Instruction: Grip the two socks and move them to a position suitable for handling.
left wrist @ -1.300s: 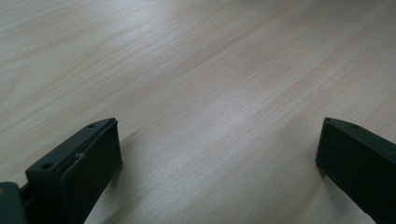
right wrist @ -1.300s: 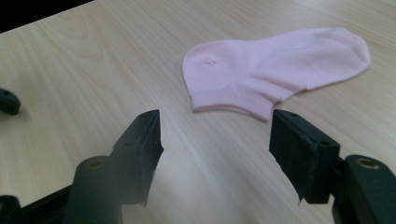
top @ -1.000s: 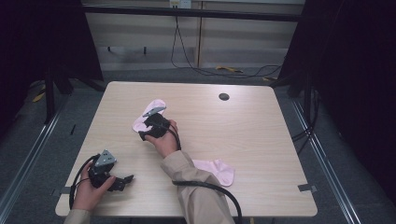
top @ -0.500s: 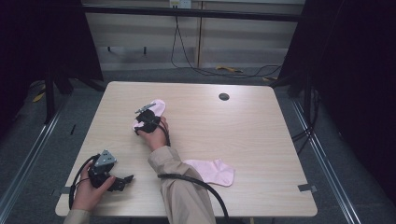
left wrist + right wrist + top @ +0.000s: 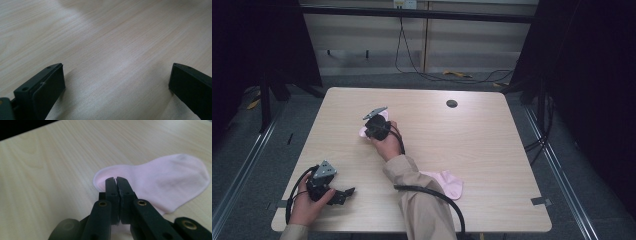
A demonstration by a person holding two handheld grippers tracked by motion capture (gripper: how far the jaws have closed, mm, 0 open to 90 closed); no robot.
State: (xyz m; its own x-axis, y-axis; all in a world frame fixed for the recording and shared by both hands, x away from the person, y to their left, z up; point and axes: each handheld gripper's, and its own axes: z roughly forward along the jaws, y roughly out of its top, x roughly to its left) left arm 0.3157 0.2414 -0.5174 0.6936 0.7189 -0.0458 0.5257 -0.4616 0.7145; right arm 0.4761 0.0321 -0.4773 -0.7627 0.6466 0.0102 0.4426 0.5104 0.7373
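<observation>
at the table's near left corner the left gripper [image 5: 343,192] rests low in the person's hand, its jaws standing wide apart over bare wood [image 5: 112,50] in the left gripper view. toward the middle left, the right forearm stretches forward, and the right gripper [image 5: 116,181] has just been closing; its jaws are pinched together on the edge of a pink sock [image 5: 165,180], which lies flat on the table. from the high view a second pink sock [image 5: 447,183] shows beside the sleeve, near the front edge.

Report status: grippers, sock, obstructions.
Right gripper just closed, pinching far pink sock at its cuff edge. Left gripper open over bare table. Second pink sock lies near front edge. Nothing obstructing.
</observation>
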